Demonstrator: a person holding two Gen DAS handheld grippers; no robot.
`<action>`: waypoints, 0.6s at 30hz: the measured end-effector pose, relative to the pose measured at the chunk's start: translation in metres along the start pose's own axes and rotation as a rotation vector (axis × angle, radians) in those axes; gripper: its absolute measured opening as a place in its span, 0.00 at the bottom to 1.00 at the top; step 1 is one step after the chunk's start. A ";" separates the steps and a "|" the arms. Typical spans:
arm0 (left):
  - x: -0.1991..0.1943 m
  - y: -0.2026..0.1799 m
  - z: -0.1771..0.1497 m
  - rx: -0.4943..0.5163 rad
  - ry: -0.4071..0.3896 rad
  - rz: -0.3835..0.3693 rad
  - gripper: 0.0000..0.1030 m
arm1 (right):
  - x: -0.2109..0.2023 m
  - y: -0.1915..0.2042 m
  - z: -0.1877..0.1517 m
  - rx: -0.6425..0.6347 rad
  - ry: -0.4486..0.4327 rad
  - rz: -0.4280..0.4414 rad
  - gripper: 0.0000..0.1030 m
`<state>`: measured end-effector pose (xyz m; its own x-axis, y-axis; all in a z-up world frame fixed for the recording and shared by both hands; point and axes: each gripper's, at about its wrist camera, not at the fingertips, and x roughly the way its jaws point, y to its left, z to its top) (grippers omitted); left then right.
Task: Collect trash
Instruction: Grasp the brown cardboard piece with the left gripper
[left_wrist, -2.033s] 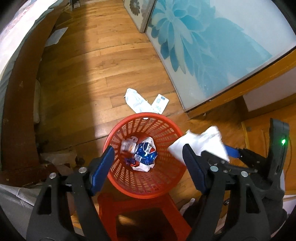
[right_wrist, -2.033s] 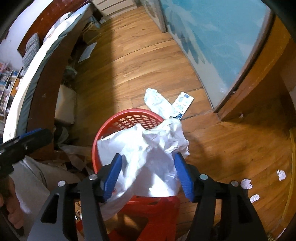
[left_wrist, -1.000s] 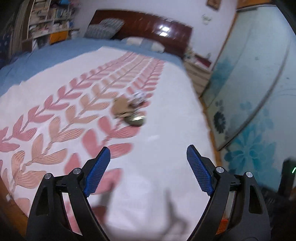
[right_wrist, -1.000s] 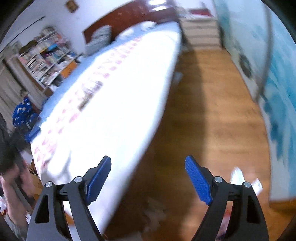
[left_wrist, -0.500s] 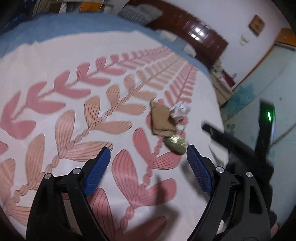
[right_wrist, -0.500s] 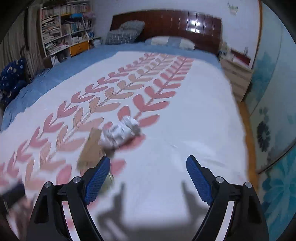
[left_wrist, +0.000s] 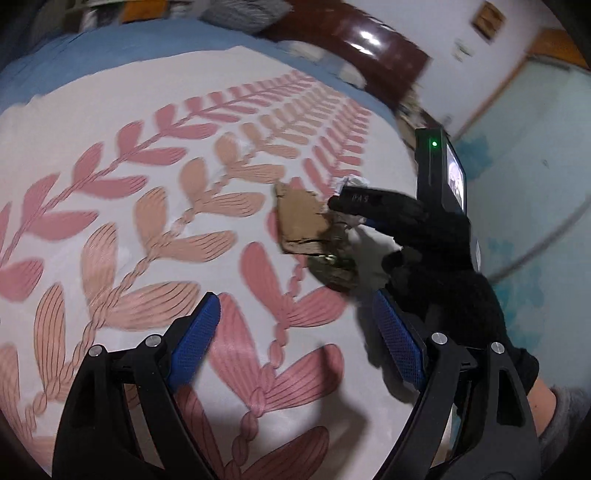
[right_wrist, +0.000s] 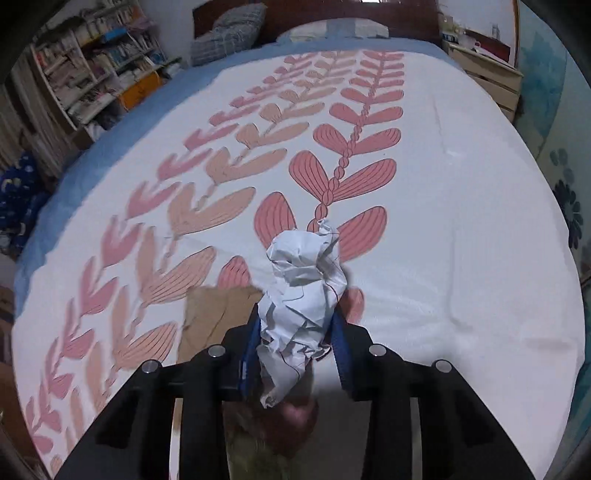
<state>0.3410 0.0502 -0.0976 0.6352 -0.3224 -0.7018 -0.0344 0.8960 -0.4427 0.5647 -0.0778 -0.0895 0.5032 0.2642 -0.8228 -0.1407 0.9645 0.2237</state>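
Note:
My right gripper (right_wrist: 295, 347) is shut on a crumpled white paper ball (right_wrist: 304, 291) over the bed. In the left wrist view the right gripper (left_wrist: 354, 203) reaches over the trash pile, the paper ball (left_wrist: 354, 181) partly hidden behind it. A torn brown cardboard piece (left_wrist: 301, 221) lies on the bedspread, also seen in the right wrist view (right_wrist: 214, 314). A dark greenish crumpled wrapper (left_wrist: 334, 271) lies just below the cardboard. My left gripper (left_wrist: 295, 339) is open and empty, a little short of the wrapper.
The bed has a white bedspread with pink leaf patterns (right_wrist: 443, 221) and pillows (right_wrist: 225, 33) at the dark headboard. A bookshelf (right_wrist: 92, 74) stands left, a nightstand (right_wrist: 487, 81) and a blue floral sliding door (left_wrist: 535, 155) right.
Both grippers swung up from the red basket on the floor to the bed. The right gripper dropped its white paper, moved in on the paper ball and closed on it. The left gripper stayed open.

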 end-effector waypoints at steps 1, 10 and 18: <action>0.002 -0.003 0.003 0.042 -0.008 0.005 0.81 | -0.014 -0.005 -0.008 -0.005 -0.023 0.024 0.35; 0.049 0.007 0.052 -0.012 -0.036 -0.021 0.82 | -0.112 -0.076 -0.128 0.136 -0.068 0.083 0.35; 0.130 -0.020 0.085 0.019 0.090 0.035 0.82 | -0.163 -0.069 -0.207 0.024 -0.108 0.044 0.36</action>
<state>0.4899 0.0169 -0.1326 0.5623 -0.3159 -0.7642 -0.0400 0.9127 -0.4067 0.3155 -0.1883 -0.0787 0.5864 0.3037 -0.7509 -0.1445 0.9514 0.2720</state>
